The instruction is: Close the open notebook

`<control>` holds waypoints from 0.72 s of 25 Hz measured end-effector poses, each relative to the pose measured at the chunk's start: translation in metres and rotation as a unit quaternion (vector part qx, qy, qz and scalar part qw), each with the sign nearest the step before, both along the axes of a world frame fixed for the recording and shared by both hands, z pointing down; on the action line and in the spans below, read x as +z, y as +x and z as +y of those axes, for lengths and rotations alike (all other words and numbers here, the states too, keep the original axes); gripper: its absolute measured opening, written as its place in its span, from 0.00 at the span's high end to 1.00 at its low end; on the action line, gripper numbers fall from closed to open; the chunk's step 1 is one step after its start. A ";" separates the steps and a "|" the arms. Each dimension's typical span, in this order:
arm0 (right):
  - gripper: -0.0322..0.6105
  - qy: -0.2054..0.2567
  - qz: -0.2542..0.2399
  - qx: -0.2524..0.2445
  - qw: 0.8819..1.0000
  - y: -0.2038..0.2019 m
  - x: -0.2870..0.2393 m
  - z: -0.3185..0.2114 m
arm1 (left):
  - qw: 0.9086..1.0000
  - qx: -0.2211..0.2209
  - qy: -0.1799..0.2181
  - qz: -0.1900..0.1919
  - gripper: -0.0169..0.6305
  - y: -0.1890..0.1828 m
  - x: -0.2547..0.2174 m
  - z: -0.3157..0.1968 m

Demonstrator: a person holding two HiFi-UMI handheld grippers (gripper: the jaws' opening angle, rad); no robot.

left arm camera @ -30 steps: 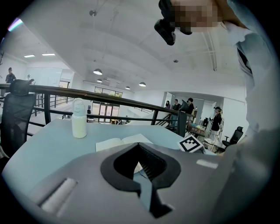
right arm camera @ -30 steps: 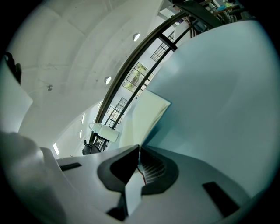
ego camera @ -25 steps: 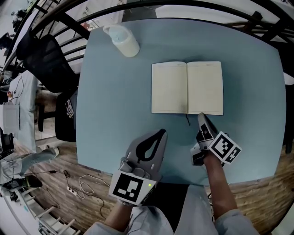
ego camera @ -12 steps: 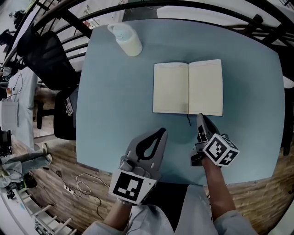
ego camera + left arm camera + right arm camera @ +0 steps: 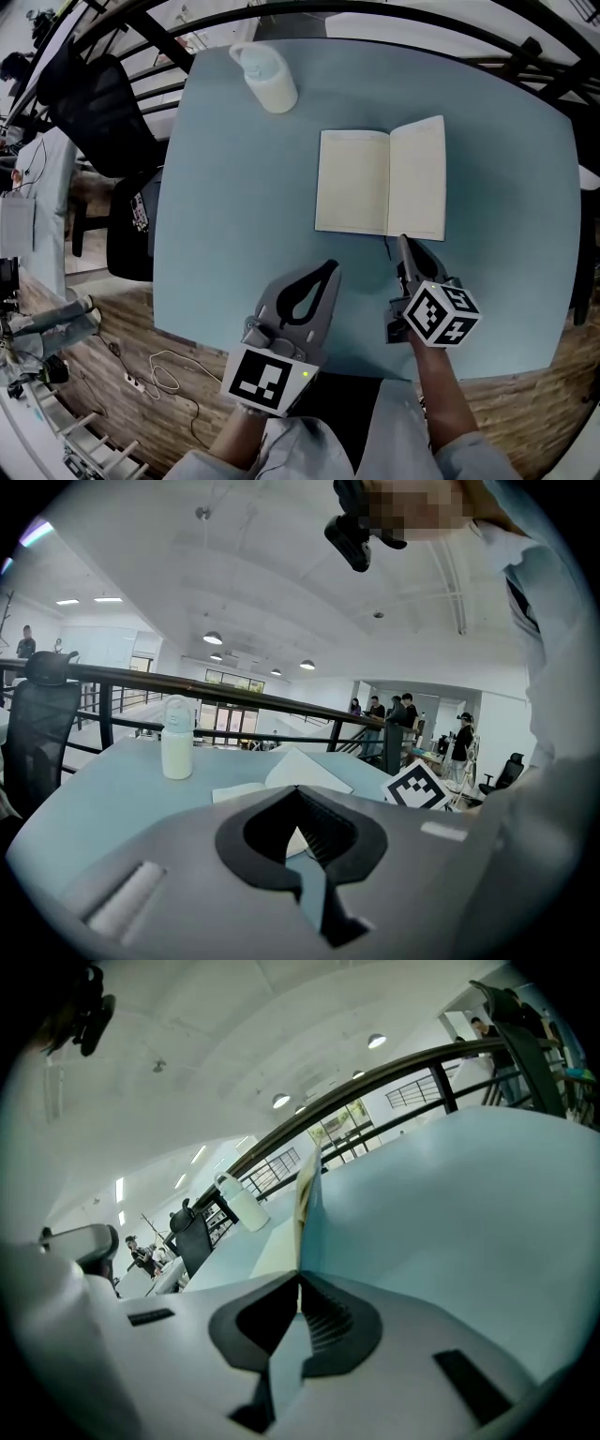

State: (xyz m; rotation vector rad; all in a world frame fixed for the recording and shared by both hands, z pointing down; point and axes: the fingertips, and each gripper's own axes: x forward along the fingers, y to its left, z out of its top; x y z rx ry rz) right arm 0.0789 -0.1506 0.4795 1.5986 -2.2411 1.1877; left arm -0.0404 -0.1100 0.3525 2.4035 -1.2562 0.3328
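Note:
An open cream-paged notebook (image 5: pixel 354 183) lies on the pale blue table (image 5: pixel 234 206). Its right half (image 5: pixel 419 178) is tilted up off the table. My right gripper (image 5: pixel 403 240) is shut on the near edge of that half. In the right gripper view the thin cream edge (image 5: pixel 305 1208) rises straight out from between the right gripper's (image 5: pixel 300 1277) closed jaws. My left gripper (image 5: pixel 330 268) is shut and holds nothing, a little short of the notebook's near left corner. The left gripper (image 5: pixel 298 789) looks towards the raised half (image 5: pixel 305 769).
A white bottle (image 5: pixel 267 80) stands at the table's far left and shows as bottle (image 5: pixel 176 738) and bottle (image 5: pixel 242 1202). A black chair (image 5: pixel 89 103) stands left of the table. A dark ribbon (image 5: pixel 385 246) hangs from the notebook's spine. A railing (image 5: pixel 422 19) runs behind the table.
The notebook's right half has lifted off the table and looks narrower from above. My right gripper has rolled and risen slightly with it. The left gripper has stayed put.

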 end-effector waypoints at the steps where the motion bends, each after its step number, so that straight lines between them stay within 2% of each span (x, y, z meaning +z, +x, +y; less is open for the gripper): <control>1: 0.94 0.002 0.005 -0.005 1.000 -0.002 -0.001 0.000 | 1.000 0.000 0.000 0.001 0.97 0.000 0.000 0.000; 18: 0.94 0.007 0.069 -0.076 0.995 -0.029 0.000 0.002 | 1.000 -0.013 -0.012 -0.003 0.97 -0.016 0.008 -0.002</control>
